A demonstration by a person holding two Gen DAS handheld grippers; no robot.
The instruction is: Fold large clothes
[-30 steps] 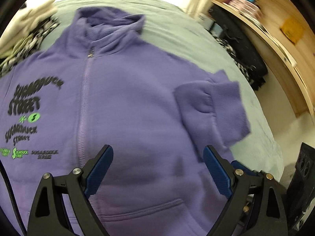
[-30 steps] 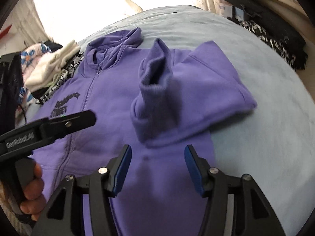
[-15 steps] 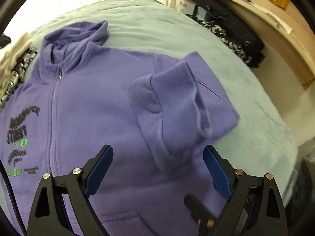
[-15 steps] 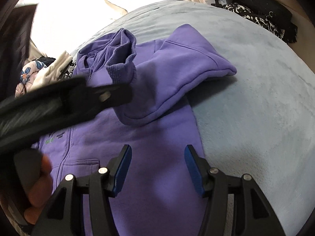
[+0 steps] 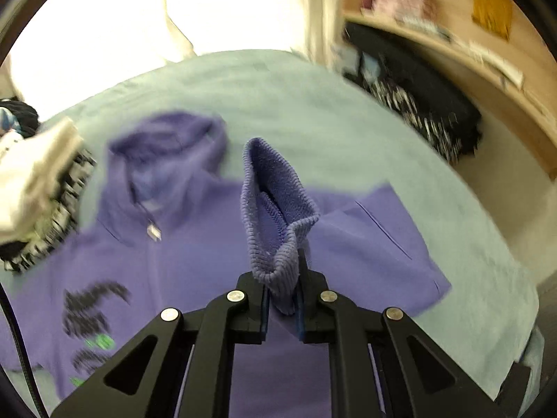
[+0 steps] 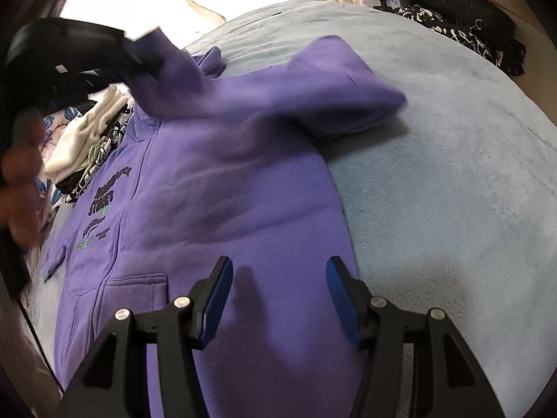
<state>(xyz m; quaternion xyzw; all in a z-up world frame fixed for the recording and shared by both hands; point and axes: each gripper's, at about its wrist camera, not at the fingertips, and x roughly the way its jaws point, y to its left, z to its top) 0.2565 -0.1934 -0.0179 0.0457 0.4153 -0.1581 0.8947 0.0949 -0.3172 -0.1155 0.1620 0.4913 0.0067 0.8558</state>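
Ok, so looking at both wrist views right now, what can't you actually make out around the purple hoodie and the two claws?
- Left wrist view: the chest print on the purple hoodie is motion-blurred, unreadable.
- Left wrist view: the ribbed cuff hides the left claw's pad faces.
- Right wrist view: the left claw is a dark blur; its grip point is unclear.
- Right wrist view: the right claw covers the hoodie's hem.

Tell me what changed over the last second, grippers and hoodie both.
The left gripper has just closed its fingers on the ribbed cuff of the purple zip-up hoodie and lifted it, so the sleeve now rises off the hoodie's chest. The right gripper stayed open above the hem, holding nothing. The hoodie's body stayed flat on the pale blue blanket.
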